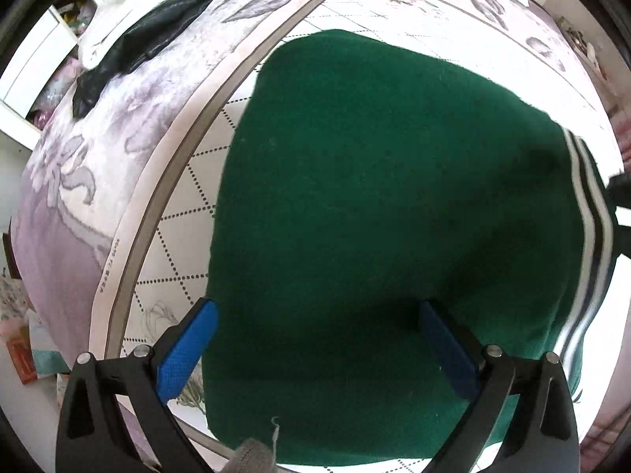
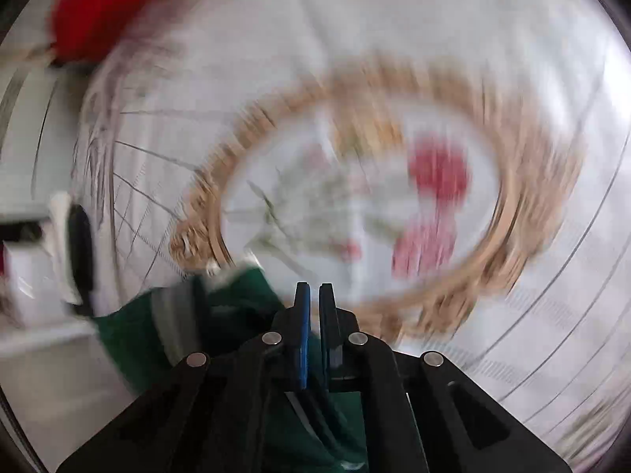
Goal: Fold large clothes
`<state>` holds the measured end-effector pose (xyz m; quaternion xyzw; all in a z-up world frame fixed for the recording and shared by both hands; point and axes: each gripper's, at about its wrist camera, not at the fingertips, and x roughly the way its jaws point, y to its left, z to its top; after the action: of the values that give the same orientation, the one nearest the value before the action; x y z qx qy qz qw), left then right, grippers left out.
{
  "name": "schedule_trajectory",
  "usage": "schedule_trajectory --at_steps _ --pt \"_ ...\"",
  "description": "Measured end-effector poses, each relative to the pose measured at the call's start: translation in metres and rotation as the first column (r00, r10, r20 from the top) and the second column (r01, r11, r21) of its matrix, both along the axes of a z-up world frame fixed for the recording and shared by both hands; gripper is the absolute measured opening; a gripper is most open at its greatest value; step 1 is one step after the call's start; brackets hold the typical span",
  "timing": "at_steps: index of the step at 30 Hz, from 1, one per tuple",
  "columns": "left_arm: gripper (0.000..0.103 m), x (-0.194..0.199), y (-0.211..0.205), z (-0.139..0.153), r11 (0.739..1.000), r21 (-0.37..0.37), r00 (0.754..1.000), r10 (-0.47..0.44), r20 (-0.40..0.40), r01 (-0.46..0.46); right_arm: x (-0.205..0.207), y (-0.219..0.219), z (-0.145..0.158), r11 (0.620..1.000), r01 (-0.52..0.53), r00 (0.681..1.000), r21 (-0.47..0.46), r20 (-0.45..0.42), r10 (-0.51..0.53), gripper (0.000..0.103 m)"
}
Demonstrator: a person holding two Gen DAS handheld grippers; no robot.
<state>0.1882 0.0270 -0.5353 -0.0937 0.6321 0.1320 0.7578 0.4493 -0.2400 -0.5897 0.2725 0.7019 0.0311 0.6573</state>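
Green sweater [image 1: 374, 216] lies flat on bed cover [image 1: 118, 181] — soft, limp knit, prob. sags unless taken at hem or corners. Left gripper [image 1: 315, 351]: jaws wide, above the cloth. Right gripper [image 2: 313, 299]: jaws narrow; blurred view, fabric seems pinched between them.

A dark green garment [image 1: 374, 213] lies spread flat on a bed cover [image 1: 118, 181] printed with grey-purple flowers and dotted diamond lines. White and dark stripes [image 1: 591, 236] edge its right side. The left gripper [image 1: 315, 351] hangs over its near part, blue fingers [image 1: 185, 351] wide apart. A black bag [image 1: 142, 43] lies at the upper left, well apart.
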Motion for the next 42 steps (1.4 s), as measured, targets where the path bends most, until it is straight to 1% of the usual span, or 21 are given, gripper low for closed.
schedule_trajectory --at_steps 1,4,6,7,8,9,10,11,12,14,16,19,21,23,27,29,32,35,39,41,42 --pt "0.103 -0.002 0.002 0.004 1.0 0.002 1.0 0.007 0.008 -0.007 -0.007 -0.008 -0.001 0.999 0.035 0.999 0.018 -0.039 -0.035 0.005" --pt "0.103 -0.004 0.006 0.015 1.0 0.013 0.999 0.024 0.025 -0.024 -0.029 -0.015 0.031 0.989 0.038 0.997 0.141 0.067 -0.048 0.012" --pt "0.103 -0.005 0.007 0.021 0.999 0.015 0.999 0.033 0.035 -0.033 -0.044 -0.008 0.047 0.983 0.005 0.993 0.182 0.114 -0.027 0.043" --pt "0.103 -0.006 0.008 0.024 0.999 0.02 0.999 0.038 0.039 -0.039 -0.053 -0.002 0.053 0.976 -0.022 0.991 0.215 0.137 -0.008 0.075" --pt "0.103 -0.006 0.007 0.026 0.999 0.024 0.998 0.039 0.044 -0.04 -0.061 0.004 0.056 0.97 -0.055 0.989 0.239 0.145 0.021 0.087" --pt "0.103 -0.006 0.008 0.027 0.999 0.033 0.998 0.036 0.046 -0.038 -0.065 0.017 0.053 0.96 -0.105 0.987 0.26 0.147 0.068 0.086" --pt "0.103 -0.006 0.006 0.027 0.998 0.045 0.998 0.031 0.045 -0.033 -0.069 0.029 0.048 0.956 -0.153 0.982 0.25 0.144 0.12 0.061" --pt "0.103 -0.006 0.005 0.026 0.998 0.061 0.999 0.02 0.04 -0.022 -0.072 0.038 0.043 0.961 -0.179 0.979 0.21 0.139 0.152 0.007" --pt "0.103 -0.007 0.004 0.027 0.997 0.07 0.999 0.013 0.035 -0.015 -0.073 0.04 0.04 0.969 -0.179 0.978 0.171 0.136 0.157 0.002" --pt "0.103 -0.01 0.007 0.025 0.997 0.082 1.0 0.006 0.023 -0.008 -0.072 0.028 0.028 0.99 -0.11 0.989 0.087 0.109 0.1 0.003" --pt "0.103 -0.014 0.01 0.026 0.997 0.073 1.0 0.014 0.024 -0.016 -0.067 0.021 0.01 0.99 -0.067 0.997 0.121 0.046 0.062 0.003" --pt "0.103 -0.019 0.011 0.03 0.998 0.063 0.999 0.024 0.032 -0.026 -0.067 0.016 0.024 0.978 -0.105 0.993 0.182 0.069 0.093 0.008" --pt "0.103 -0.021 0.009 0.031 0.998 0.054 0.999 0.029 0.033 -0.03 -0.079 -0.006 0.047 0.986 -0.105 0.99 0.13 0.106 0.092 0.025" --pt "0.103 -0.023 0.005 0.03 0.999 0.035 0.999 0.032 0.034 -0.033 -0.096 -0.029 0.063 0.995 -0.089 0.989 0.039 0.124 0.084 0.069" --pt "0.103 -0.024 -0.007 0.028 0.999 0.031 0.999 0.009 0.03 -0.01 -0.136 -0.05 0.026 0.992 -0.095 0.995 0.083 -0.012 0.096 0.061" --pt "0.103 -0.025 -0.013 0.026 0.999 0.047 1.0 -0.012 0.021 0.011 -0.157 -0.046 -0.012 0.99 -0.14 0.985 0.031 -0.099 0.143 0.021" --pt "0.103 -0.028 -0.017 0.024 0.997 0.07 0.999 -0.033 0.011 0.032 -0.174 -0.058 -0.045 0.991 -0.11 0.987 -0.08 -0.129 0.099 0.023" --pt "0.103 -0.031 -0.017 0.024 0.997 0.07 0.999 -0.036 0.004 0.035 -0.172 -0.056 -0.044 0.985 -0.103 0.987 -0.137 -0.139 0.084 0.023" --pt "0.103 -0.036 -0.015 0.025 0.997 0.078 1.0 -0.021 0.001 0.021 -0.173 -0.057 0.0 0.991 -0.038 0.999 -0.13 -0.04 0.033 0.038" --pt "0.103 -0.039 -0.012 0.025 0.997 0.074 1.0 -0.003 -0.002 0.003 -0.18 -0.06 0.018 0.999 0.009 0.999 -0.043 0.04 -0.007 0.072" --pt "0.103 -0.04 -0.011 0.024 0.997 0.074 1.0 0.007 -0.005 -0.007 -0.183 -0.058 0.02 1.0 0.008 0.998 0.028 0.063 -0.01 0.079"
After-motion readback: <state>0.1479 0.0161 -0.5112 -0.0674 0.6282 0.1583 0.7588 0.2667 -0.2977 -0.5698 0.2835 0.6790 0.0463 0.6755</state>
